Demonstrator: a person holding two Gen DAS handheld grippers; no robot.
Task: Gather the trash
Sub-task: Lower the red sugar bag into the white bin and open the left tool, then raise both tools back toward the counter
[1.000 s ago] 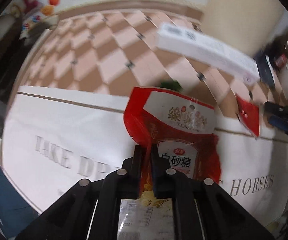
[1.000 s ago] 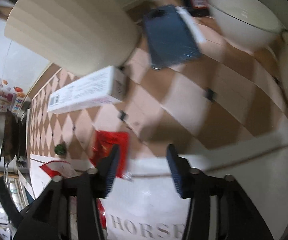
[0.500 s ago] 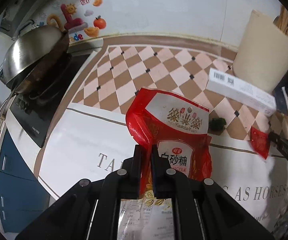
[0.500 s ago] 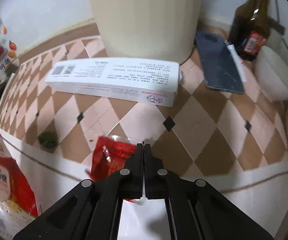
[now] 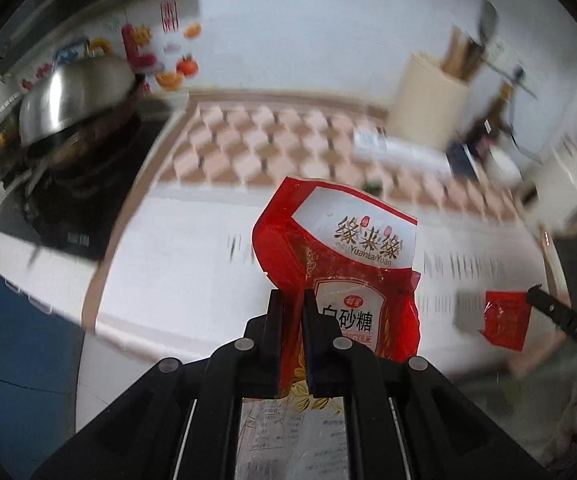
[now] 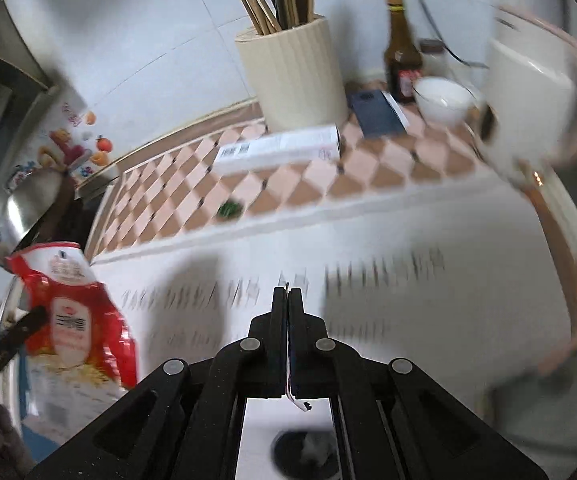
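- Kitchen countertop in white, with blurred grey lettering across it, runs in front of a band of pink and tan diamond tiles and a white tiled wall.
- At the left end of the counter, a steel wok sits tilted on a dark stove, with colourful fruit stickers on the wall behind it.
- Against the wall stands a cream ribbed utensil holder full of wooden sticks, and a long white carton lies flat on the tiles just in front of it.
- To the right of the holder are a dark blue flat case, a brown bottle and a white bowl, close together.
- A small green scrap lies on the tiles near the edge of the white surface.
- The left gripper is clamped on a large red and white sugar bag, pinching it by its left edge; the bag is lifted clear above the counter.
- The right gripper has its fingers pressed together on a thin piece seen only edge-on from its own camera.
- From the left camera, that piece shows as a small red wrapper hanging from the right gripper's tip, off the counter.
- Below the right gripper, a dark round opening is visible, blurred.
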